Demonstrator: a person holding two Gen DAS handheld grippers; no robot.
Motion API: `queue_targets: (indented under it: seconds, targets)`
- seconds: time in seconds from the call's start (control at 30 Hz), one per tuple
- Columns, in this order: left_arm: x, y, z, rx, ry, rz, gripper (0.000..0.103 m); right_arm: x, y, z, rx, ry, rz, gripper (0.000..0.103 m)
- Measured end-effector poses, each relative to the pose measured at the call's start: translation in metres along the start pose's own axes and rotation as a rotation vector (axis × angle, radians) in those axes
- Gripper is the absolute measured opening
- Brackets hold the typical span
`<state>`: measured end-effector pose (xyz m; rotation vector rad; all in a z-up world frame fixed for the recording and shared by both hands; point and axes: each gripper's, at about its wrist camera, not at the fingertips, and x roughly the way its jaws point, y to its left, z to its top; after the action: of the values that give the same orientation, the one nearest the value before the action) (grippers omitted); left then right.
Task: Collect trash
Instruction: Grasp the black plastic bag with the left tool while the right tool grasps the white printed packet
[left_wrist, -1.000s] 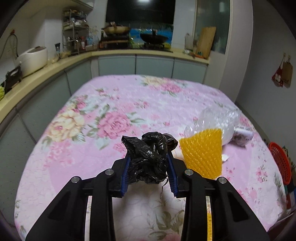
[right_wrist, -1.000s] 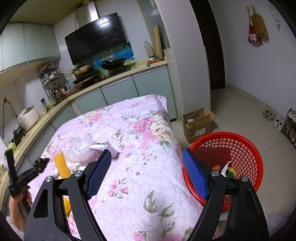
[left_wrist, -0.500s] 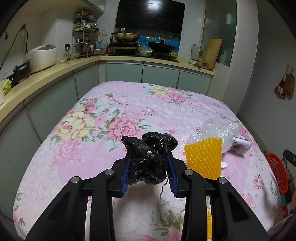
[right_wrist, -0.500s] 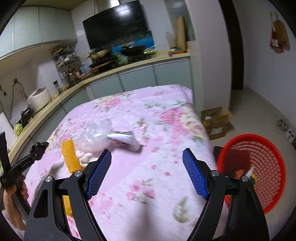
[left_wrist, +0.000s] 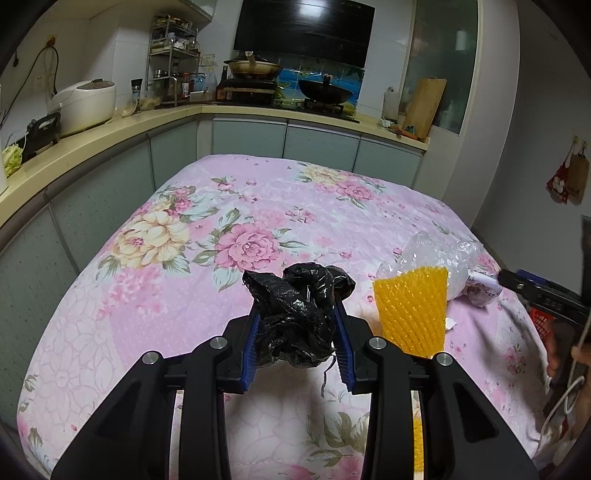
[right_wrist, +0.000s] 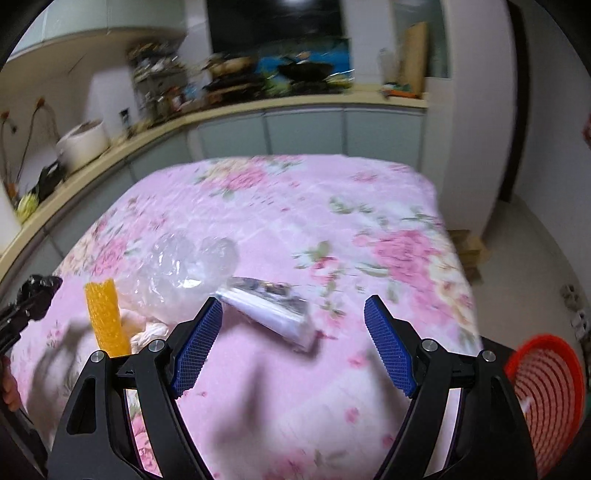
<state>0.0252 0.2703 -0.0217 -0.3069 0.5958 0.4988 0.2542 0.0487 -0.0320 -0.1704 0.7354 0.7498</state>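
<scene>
My left gripper (left_wrist: 297, 317) is shut on a crumpled black plastic bag (left_wrist: 299, 314), held above the pink floral table. A yellow foam net (left_wrist: 412, 310), a clear plastic bag (left_wrist: 436, 258) and a white wrapper (left_wrist: 482, 290) lie to its right. In the blurred right wrist view my right gripper (right_wrist: 293, 317) is open and empty, just in front of the white wrapper (right_wrist: 269, 306). The clear bag (right_wrist: 184, 269) and yellow net (right_wrist: 105, 317) lie to its left. The red basket (right_wrist: 543, 395) stands on the floor at lower right.
The floral tablecloth (left_wrist: 258, 206) covers the table. A kitchen counter (left_wrist: 92, 136) with a rice cooker (left_wrist: 83, 105) and stove runs behind and to the left. A cardboard box (right_wrist: 467, 245) sits on the floor past the table's right edge.
My right gripper has swung left from the red basket toward the table and now faces the white wrapper. My left gripper has kept hold of the black bag and risen slightly.
</scene>
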Motion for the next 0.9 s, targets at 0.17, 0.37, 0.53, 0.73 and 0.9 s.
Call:
queue_targets:
  seconds: [0.17,0.37,0.53,0.73,0.9]
  targets:
    - [0.002,-0.001,-0.002,-0.001,0.008,0.001,0.033,0.029,0.009,0.001,-0.067,0.063,0.012,0.077]
    - [0.003,0.001,-0.003,-0.006,0.01,0.002,0.033,0.047,0.014,-0.001,-0.086,0.112,0.015,0.052]
    - [0.004,0.0,-0.004,-0.003,0.013,0.004,0.033,0.043,0.011,-0.004,-0.074,0.109,0.027,0.034]
    - [0.004,-0.002,-0.005,0.005,0.012,0.011,0.033,0.027,0.006,-0.009,-0.033,0.075,0.044,0.027]
    - [0.002,-0.005,-0.005,0.013,0.006,0.013,0.033,0.006,0.005,-0.015,-0.004,0.033,0.06,0.026]
